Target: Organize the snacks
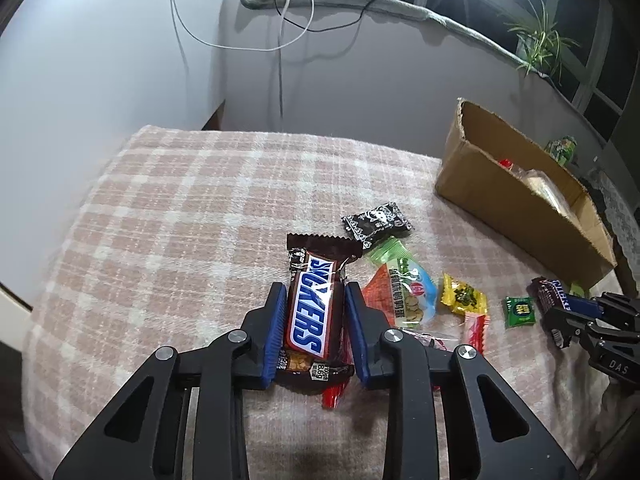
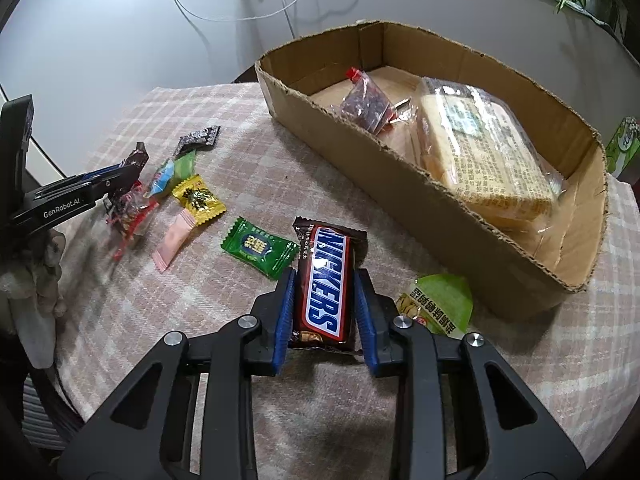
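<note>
The left hand-held gripper (image 1: 314, 312) is clamped on a brown Snickers bar with blue letters (image 1: 310, 312), its blue pads pressing both long sides. The right hand-held gripper (image 2: 325, 300) is clamped in the same way on a second brown Snickers bar (image 2: 326, 284). Both bars are over the counter covered with a pink checked cloth (image 1: 160, 220). In the right wrist view, the open brown cardboard box (image 2: 360, 160) stands at 1 o'clock from the bar, and it holds a clear packet of yellow cake (image 2: 484, 148) and a small red clear bag (image 2: 366, 104). A green square candy (image 2: 260, 248) lies just beside the bar at 9 o'clock, a yellow candy (image 2: 198, 198) and a pink sachet (image 2: 176, 242) lie further at 10 o'clock, and a light green snack pouch (image 2: 440, 304) lies at 3 o'clock.
</note>
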